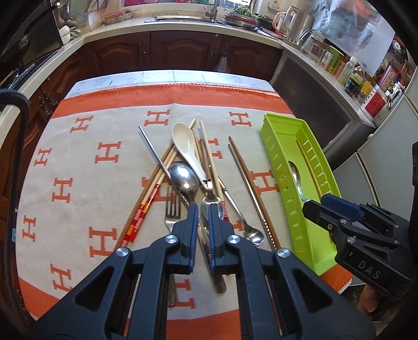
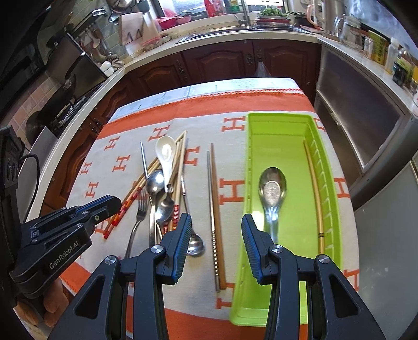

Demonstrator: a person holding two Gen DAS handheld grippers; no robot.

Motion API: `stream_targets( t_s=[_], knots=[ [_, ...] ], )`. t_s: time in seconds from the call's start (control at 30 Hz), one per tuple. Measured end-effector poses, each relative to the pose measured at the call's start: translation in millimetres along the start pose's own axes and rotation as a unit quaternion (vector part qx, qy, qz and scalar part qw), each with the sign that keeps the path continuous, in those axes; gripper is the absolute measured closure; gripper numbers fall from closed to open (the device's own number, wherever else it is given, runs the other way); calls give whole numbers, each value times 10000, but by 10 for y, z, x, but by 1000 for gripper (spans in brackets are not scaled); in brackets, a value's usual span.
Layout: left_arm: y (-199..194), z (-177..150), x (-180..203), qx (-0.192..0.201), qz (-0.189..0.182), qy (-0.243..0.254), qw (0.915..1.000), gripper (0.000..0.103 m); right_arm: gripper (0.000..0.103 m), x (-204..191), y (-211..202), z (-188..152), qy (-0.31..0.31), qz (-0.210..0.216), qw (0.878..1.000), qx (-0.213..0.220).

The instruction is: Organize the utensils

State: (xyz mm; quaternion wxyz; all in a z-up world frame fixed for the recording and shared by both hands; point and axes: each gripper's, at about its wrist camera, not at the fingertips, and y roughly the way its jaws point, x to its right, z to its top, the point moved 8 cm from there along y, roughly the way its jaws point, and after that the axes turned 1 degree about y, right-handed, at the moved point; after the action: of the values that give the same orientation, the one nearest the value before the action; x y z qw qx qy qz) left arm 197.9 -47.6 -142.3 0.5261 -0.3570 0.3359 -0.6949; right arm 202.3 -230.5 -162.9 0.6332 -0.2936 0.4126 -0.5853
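Two grippers hover over the desk. The left gripper (image 1: pixel 203 209), jaws closed on nothing, hangs above the heap of loose metal spoons and wooden chopsticks (image 1: pixel 183 180). The right gripper (image 2: pixel 216 222), jaws parted and empty, has the lime-green plastic tray (image 2: pixel 284 125) just ahead, right of centre, a steel spoon (image 2: pixel 272 188) inside.

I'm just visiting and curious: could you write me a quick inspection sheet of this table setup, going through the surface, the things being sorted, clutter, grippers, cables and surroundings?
Surface: table under an orange and beige cloth with H marks.
Job's things: green tray holding a metal spoon and one chopstick; a pile with a white spoon, fork, metal spoons and chopsticks beside it; two chopsticks lie between.
Clutter: nothing seen on the cloth.
Grippers: left gripper jaws nearly shut, empty, over the pile; right gripper jaws open, empty, at the tray's near end.
Cables: black cable at the left edge.
Surroundings: kitchen counter, sink, wooden cabinets, bottles.
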Motion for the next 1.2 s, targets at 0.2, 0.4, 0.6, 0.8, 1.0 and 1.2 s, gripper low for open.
stream_targets(
  t_s=[0.2,0.4,0.6,0.8,1.0,1.2],
  knots=[
    [-65,-23,-143,52,226,40,9997,99,63,-141,36,-2,-125,16,9999,-43],
    [-166,-22,-371,216,637,153,9976,99,63,-220,107,11,-217,-56,9997,-105],
    [-154,-28,-664,141,882,35,9960,99,63,-285,173,35,-263,-85,9995,-135],
    [-105,23,-923,81,1071,28,9942,99,63,-359,277,88,-321,-97,9992,-210],
    [151,87,-1099,-298,771,-29,9966,99,63,-353,520,275,-80,105,9985,-534],
    [458,140,-1143,-612,474,71,9970,99,66,-263,825,529,313,158,9951,-925]
  ],
)
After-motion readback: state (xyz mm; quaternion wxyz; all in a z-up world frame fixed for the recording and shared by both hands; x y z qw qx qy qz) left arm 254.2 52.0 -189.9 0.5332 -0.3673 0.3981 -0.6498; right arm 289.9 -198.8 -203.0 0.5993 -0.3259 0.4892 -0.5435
